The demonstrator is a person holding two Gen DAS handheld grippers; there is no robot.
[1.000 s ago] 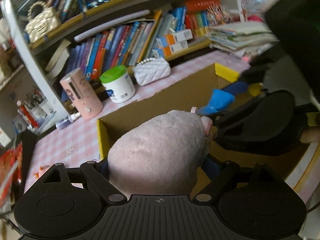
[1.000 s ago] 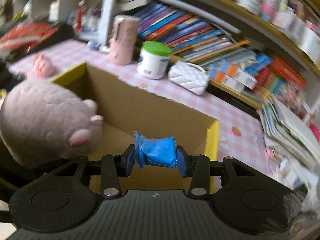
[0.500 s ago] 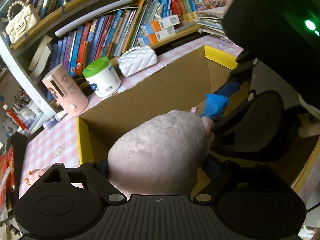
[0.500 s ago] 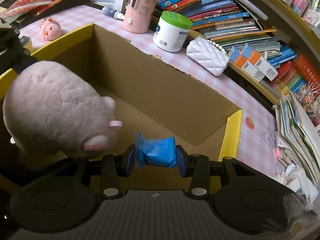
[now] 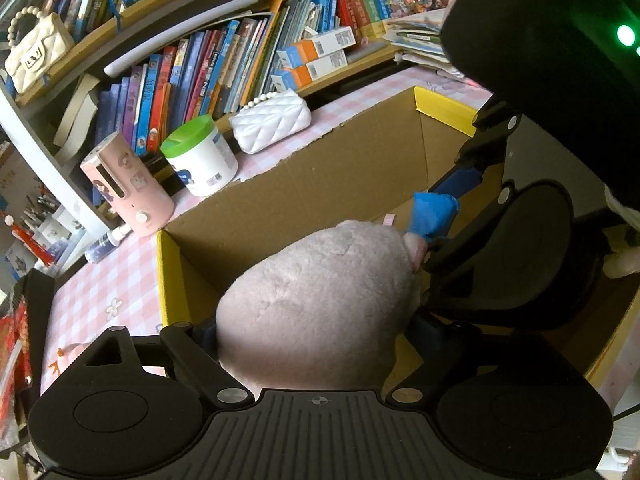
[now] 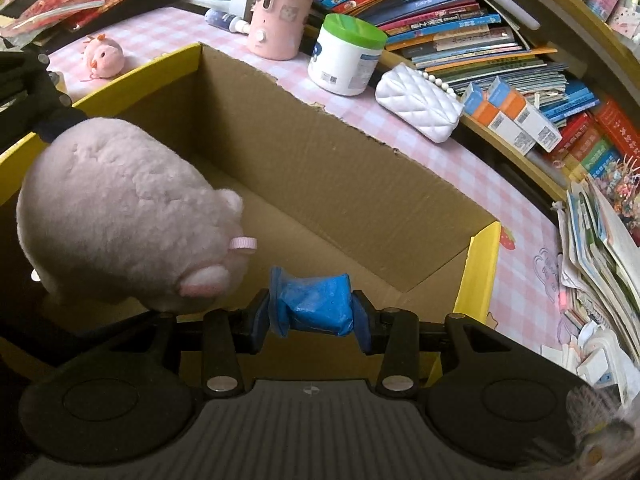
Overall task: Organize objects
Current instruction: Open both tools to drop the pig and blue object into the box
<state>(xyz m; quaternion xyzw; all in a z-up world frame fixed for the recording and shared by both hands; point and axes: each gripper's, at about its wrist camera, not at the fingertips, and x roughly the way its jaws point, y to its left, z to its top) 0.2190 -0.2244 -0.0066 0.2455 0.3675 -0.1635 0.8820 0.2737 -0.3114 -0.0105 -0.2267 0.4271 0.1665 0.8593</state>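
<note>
A big pink plush toy [image 5: 320, 300] hangs over the left end of an open cardboard box [image 5: 320, 184] with yellow flap edges. My left gripper [image 5: 316, 320] has the plush between its wide-set pads, and its jaws are opening slightly. In the right wrist view the plush [image 6: 120, 208] is clear of the box floor [image 6: 320, 240]. My right gripper [image 6: 312, 308] is shut on a small blue packet [image 6: 316, 304] above the box's near side. In the left wrist view that packet [image 5: 434, 212] sits right next to the plush's nose.
Behind the box on the pink checked cloth stand a pink dispenser [image 6: 280, 12], a white tub with a green lid [image 6: 344, 56] and a white quilted purse [image 6: 416, 100]. A small pink chick toy [image 6: 102, 56] lies at the left. Bookshelves [image 5: 240, 60] and stacked magazines [image 6: 600, 248] surround it.
Both views now look more steeply down into the box. The right gripper has come lower and closer over it with the blue packet. The plush stays in the left gripper.
</note>
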